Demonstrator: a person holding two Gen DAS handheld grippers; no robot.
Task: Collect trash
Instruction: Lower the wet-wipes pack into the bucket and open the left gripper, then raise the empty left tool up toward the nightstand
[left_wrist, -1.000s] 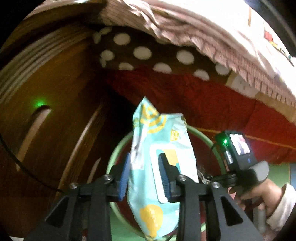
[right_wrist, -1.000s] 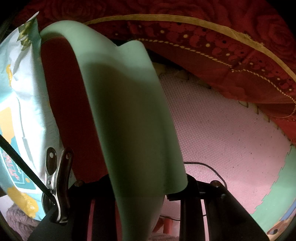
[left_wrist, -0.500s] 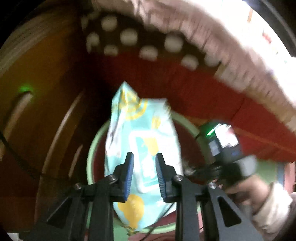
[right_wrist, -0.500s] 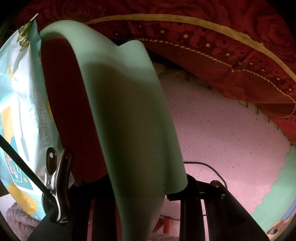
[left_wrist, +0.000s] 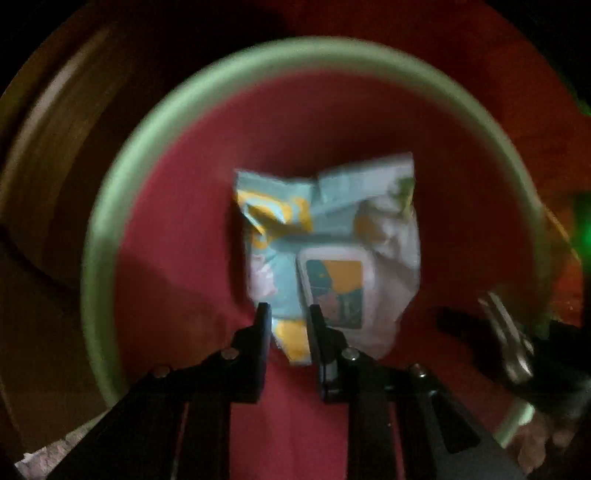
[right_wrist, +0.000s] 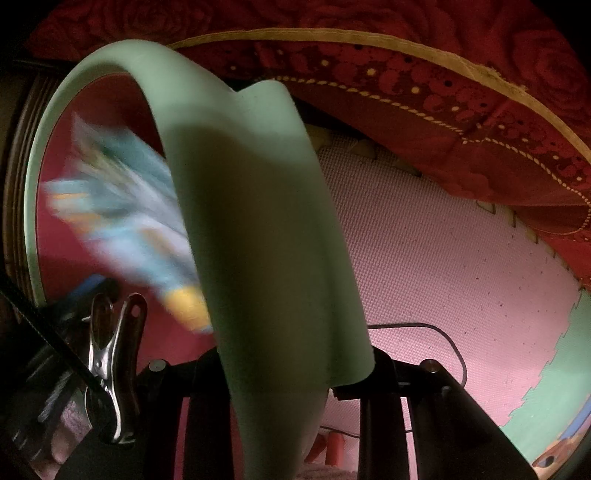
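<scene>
A light blue and yellow wipes pack (left_wrist: 325, 240) lies crumpled inside the round bin, against its red liner (left_wrist: 177, 240). The bin's pale green rim (left_wrist: 110, 206) rings the whole left wrist view. My left gripper (left_wrist: 290, 321) points straight down into the bin, and its jaws are closing on the pack's lower end, which sits between the pads. In the right wrist view the pack (right_wrist: 125, 225) is a blur behind the bin's green rim (right_wrist: 258, 240). My right gripper (right_wrist: 295, 365) is shut on that rim and holds it.
A dark red patterned cloth with a yellow border (right_wrist: 443, 92) hangs behind the bin. A pink foam mat (right_wrist: 443, 258) with a thin cable (right_wrist: 443, 339) lies to the right. Brown wood (left_wrist: 44, 147) stands left of the bin. A metal clip (right_wrist: 110, 369) hangs on my right gripper.
My left gripper has tipped down and sunk into the bin with the wipes pack, its jaws have narrowed and the pack is now crumpled. The right gripper has not moved.
</scene>
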